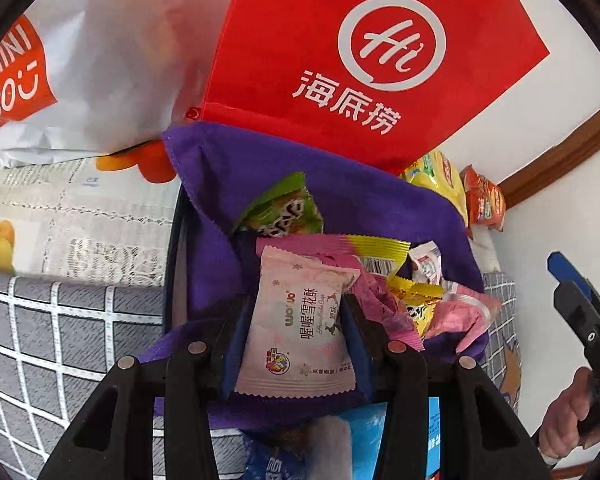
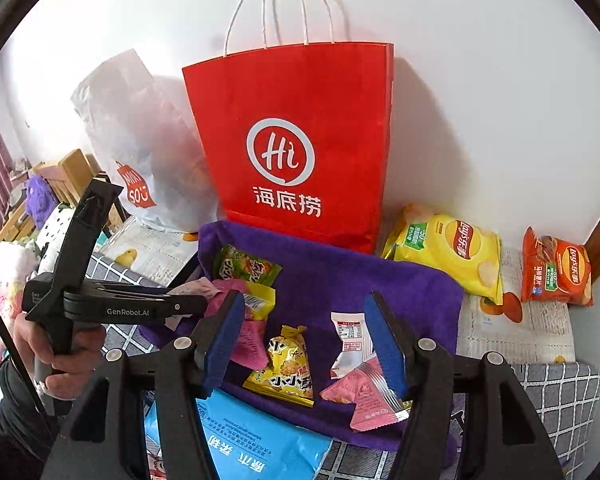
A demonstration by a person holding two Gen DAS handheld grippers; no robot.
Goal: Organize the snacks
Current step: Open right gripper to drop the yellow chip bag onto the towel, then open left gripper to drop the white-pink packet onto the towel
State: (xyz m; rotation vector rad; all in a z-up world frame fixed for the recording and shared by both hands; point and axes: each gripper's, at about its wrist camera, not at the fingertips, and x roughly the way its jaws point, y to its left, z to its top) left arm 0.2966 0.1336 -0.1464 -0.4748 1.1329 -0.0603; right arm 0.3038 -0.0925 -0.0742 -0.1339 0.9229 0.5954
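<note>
Two grippers work over a purple cloth bin (image 2: 340, 280). The left gripper (image 1: 296, 320) clamps a pale pink snowflake-printed snack packet (image 1: 300, 320) above it; the right gripper (image 2: 304, 344) hangs wide apart, empty. Lowering the packet flat beside the pink wrappers seems wise. Grey checked bedding (image 1: 60, 320) lies beneath, a white wall behind.

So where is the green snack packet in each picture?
Left wrist view: the green snack packet lies above centre, on the purple cloth, behind the pink packet.
Right wrist view: it is left of centre, at the cloth's back left.
Shared landmark: the red Haidilao paper bag, standing just behind the cloth in both.
</note>
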